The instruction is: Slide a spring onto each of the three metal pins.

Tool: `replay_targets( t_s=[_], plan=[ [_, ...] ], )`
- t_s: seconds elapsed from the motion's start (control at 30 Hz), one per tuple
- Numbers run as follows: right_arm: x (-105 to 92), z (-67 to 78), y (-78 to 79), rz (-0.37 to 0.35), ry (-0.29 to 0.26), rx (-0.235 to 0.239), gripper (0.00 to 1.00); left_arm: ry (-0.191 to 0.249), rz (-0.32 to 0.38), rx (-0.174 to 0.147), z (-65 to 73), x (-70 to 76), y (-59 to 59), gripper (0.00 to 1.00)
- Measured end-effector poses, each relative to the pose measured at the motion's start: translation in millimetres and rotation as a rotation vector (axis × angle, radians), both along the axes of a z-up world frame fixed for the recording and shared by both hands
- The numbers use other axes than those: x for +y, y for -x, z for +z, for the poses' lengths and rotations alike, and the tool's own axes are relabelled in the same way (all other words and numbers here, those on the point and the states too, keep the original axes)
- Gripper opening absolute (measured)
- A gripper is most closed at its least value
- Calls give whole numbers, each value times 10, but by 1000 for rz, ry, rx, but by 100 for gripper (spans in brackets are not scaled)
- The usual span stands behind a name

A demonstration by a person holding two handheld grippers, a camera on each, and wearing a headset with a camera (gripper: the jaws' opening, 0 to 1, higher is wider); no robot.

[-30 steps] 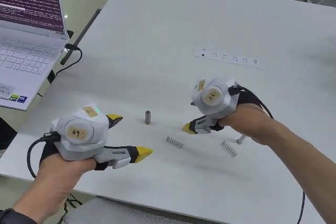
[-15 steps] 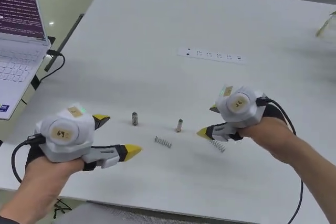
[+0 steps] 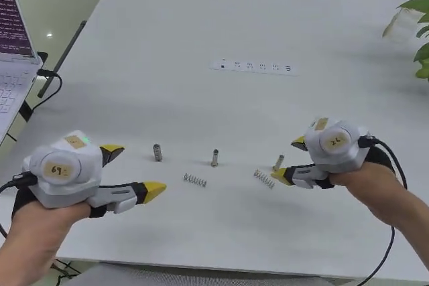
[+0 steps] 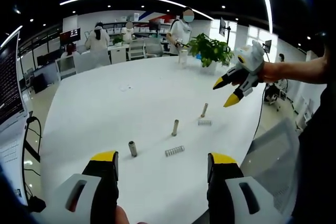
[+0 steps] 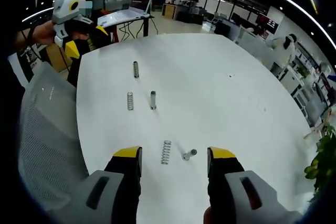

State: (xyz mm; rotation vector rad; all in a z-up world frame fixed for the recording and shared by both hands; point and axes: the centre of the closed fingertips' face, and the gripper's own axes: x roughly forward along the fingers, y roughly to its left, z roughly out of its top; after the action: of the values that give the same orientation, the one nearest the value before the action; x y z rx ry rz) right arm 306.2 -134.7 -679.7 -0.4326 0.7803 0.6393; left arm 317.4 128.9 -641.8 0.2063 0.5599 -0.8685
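The left hand-held gripper (image 3: 134,169) and right hand-held gripper (image 3: 287,160), jaws apart, flank 3 pins (image 3: 214,158), 1 sprung, and 2 loose springs (image 3: 195,179) on the worktop (image 3: 201,31); the head view adds a power strip (image 3: 255,66), the left gripper view people (image 4: 181,30).

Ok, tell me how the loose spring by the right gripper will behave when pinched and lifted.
The spring is a thin open wire coil, so it probably weighs little and squashes if pinched hard. It lies on its side on the smooth white table, so a nudge would likely roll or skid it. Small against the right gripper, it may slip out.
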Motion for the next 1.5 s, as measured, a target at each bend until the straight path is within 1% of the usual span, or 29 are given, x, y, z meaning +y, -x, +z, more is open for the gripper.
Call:
replay_targets(
  t_s=[0.1, 0.17, 0.3, 0.5, 0.8, 0.87, 0.93, 1.0, 1.03, 1.13, 1.27, 1.37, 1.5],
  plan=[
    [-68, 17, 31, -28, -18, -10, 49, -2, 5, 0, 7, -4, 4, 65],
    [-106, 43, 71, -50, -48, -20, 49, -2, 12, 0, 16, -2, 4, 65],
    [-177, 80, 131, -82, -84, -35, 51, -2, 24, -2, 39, 10, 4, 65],
    [-244, 124, 211, -106, -106, -49, 53, -5, 37, -2, 50, 29, 6, 66],
    [-230, 160, 283, -141, -152, -62, 57, 5, 63, 5, 53, 54, 1, 66],
    [-206, 180, 298, -155, -177, -68, 58, 5, 65, 4, 60, 56, 5, 66],
    [-176, 205, 302, -174, -215, -78, 59, 7, 68, 3, 69, 57, 7, 67],
    [-134, 255, 313, -193, -260, -92, 60, 9, 71, 3, 79, 58, 10, 67],
    [-116, 284, 308, -210, -289, -106, 60, 10, 73, 3, 82, 60, 11, 67],
    [-73, 314, 330, -232, -344, -110, 62, 10, 76, 4, 79, 66, 11, 67],
    [-51, 299, 381, -236, -345, -102, 67, 15, 83, 9, 74, 72, 11, 68],
    [-51, 281, 413, -238, -344, -98, 68, 32, 97, 13, 75, 72, 2, 68],
    [-54, 278, 437, -243, -349, -96, 70, 31, 97, 17, 61, 68, -8, 68]
  ],
)
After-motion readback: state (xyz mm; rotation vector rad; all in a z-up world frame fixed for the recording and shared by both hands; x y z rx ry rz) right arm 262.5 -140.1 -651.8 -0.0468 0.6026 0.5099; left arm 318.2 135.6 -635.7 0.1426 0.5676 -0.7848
